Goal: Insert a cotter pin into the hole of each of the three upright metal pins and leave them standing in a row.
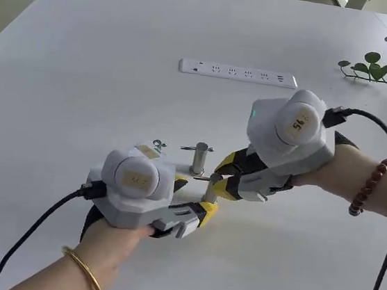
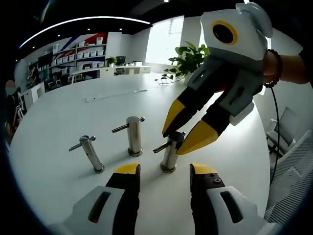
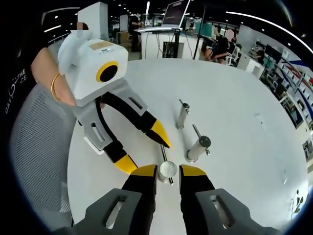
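Wire cotter pins (image 2: 120, 129) cross all three upright silver metal pins (image 2: 133, 137); my right claw (image 2: 172, 143) brackets the three-o'clock one, grip unclear.

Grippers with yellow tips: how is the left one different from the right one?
The right gripper has its jaws pinched on the top of one upright silver metal pin; the left gripper has its jaws spread wide, holding nothing. The right gripper slants down at the pin from above; the left gripper sits low, near the white table. Both are pale grey with black jaws and yellow tips.
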Available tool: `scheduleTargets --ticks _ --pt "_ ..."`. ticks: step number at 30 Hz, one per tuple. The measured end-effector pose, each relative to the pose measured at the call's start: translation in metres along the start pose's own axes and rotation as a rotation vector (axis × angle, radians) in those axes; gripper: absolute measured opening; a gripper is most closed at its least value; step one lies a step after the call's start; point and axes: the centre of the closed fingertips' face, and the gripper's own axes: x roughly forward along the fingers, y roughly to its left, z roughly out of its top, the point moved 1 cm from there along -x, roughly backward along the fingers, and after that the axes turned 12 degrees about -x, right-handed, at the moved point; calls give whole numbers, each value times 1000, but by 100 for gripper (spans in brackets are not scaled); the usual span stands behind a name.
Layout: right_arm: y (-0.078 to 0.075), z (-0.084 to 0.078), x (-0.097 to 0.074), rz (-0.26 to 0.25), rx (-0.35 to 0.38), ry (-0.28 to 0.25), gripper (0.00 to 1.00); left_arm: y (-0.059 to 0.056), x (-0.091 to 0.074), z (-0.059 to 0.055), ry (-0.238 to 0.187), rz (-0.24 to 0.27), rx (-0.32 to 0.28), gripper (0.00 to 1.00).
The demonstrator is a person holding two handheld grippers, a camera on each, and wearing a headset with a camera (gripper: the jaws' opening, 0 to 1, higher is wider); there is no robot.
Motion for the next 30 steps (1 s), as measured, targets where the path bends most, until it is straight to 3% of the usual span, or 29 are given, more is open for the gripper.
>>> scheduleTargets --ticks 15,23,30 --pt "-2 0 8 9 12 -6 9 2 -15 3 -7 8 25 44" --pt "0 1 7 17 38 -6 8 1 -28 10 -38 11 25 46" --pt "2 2 6 34 15 4 8 7 -40 10 -29 26 29 48"
